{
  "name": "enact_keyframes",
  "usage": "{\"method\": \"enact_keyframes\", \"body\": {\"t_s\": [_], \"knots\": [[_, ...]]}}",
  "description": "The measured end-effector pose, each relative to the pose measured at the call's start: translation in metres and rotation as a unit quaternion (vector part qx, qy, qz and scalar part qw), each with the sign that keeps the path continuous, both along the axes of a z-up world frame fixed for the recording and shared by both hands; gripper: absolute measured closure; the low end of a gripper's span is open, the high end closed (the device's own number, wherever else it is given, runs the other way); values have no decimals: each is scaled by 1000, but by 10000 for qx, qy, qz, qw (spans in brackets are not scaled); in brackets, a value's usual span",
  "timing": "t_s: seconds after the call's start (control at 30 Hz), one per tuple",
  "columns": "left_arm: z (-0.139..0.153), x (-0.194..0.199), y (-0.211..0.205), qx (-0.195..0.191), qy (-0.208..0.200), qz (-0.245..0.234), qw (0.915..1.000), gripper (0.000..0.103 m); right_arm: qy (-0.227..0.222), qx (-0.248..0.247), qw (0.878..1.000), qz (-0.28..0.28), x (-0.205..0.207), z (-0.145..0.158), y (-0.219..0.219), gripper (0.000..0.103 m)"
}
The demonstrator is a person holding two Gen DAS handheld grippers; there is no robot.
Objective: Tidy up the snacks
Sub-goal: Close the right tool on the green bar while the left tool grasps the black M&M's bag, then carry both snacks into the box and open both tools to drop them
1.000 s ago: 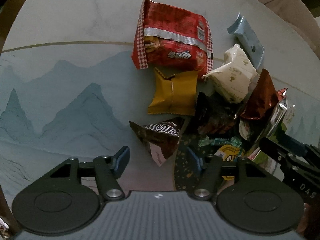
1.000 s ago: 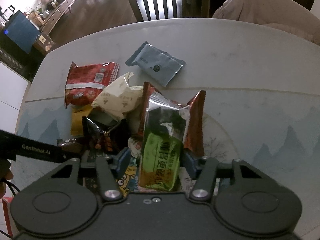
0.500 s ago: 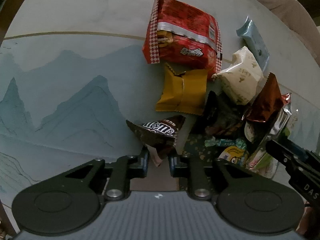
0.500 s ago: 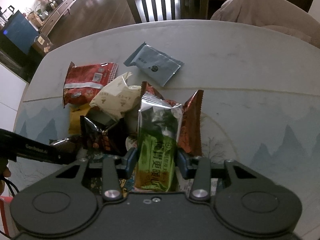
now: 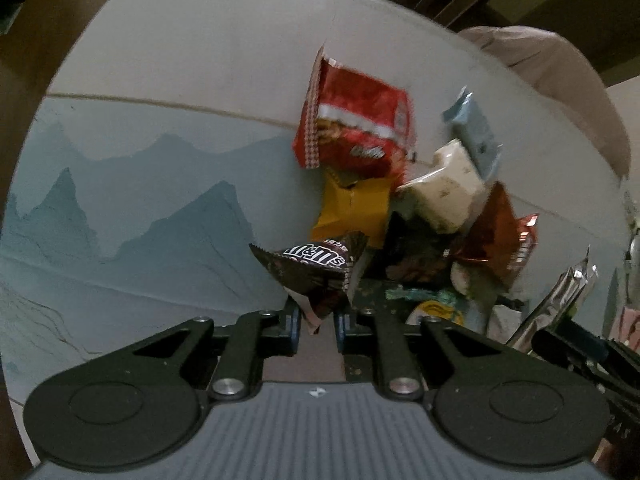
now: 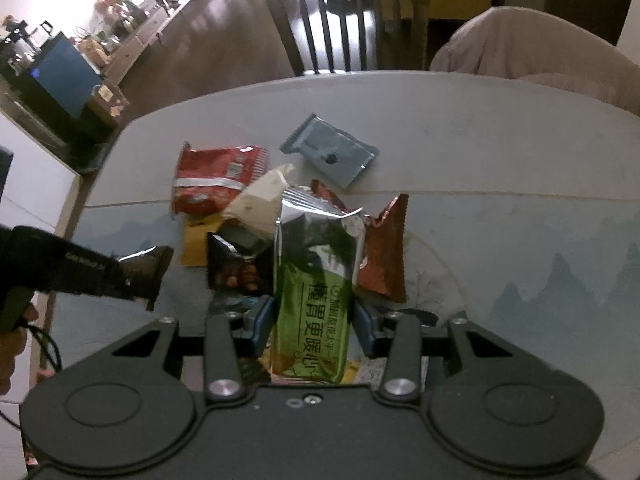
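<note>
My left gripper is shut on the lower corner of a brown M&M's packet, which hangs above the table. In the right wrist view that gripper comes in from the left with the packet. My right gripper is shut on a green-and-silver packet, held upright over the snack pile. Its silver end shows at the right edge of the left wrist view. The pile holds a red bag, a yellow packet, a cream packet, a dark packet and a copper packet.
A blue-grey packet lies apart behind the pile. The round table bears a blue mountain painting. A dark wooden chair and a seat under pale cloth stand at the far edge. A hand shows at the left.
The left jaws closed on the M&M's packet and lifted it off the table. The right jaws tightened on the green packet and raised it. Both views now look from higher up.
</note>
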State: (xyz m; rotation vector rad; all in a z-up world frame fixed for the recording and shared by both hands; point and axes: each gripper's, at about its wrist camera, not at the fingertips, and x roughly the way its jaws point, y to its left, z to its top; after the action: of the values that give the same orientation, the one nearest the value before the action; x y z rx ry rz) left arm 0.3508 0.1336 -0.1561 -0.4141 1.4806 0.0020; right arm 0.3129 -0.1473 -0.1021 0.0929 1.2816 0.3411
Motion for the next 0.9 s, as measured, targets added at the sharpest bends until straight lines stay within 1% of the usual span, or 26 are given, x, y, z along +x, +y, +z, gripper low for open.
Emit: {"method": "enact_keyframes", "body": {"t_s": [0.13, 0.3, 0.47, 0.6, 0.7, 0.9], "knots": [[34, -17, -8, 126, -325, -143, 9993, 87, -136, 92, 9998, 81, -13, 25, -1, 61], [65, -40, -23, 230, -644, -301, 9972, 87, -243, 190, 9994, 164, -32, 53, 0, 61], [95, -71, -31, 304, -857, -481, 9947, 87, -324, 229, 9987, 324, -57, 72, 6, 61], [110, -97, -36, 346, -921, -611, 9933, 87, -333, 248, 9981, 449, -78, 82, 10, 61], [118, -118, -39, 300, -933, -717, 9926, 87, -336, 280, 9977, 524, -94, 87, 15, 61], [122, -158, -48, 368, -923, -989, 9901, 87, -304, 283, 9968, 678, -129, 91, 23, 61]]}}
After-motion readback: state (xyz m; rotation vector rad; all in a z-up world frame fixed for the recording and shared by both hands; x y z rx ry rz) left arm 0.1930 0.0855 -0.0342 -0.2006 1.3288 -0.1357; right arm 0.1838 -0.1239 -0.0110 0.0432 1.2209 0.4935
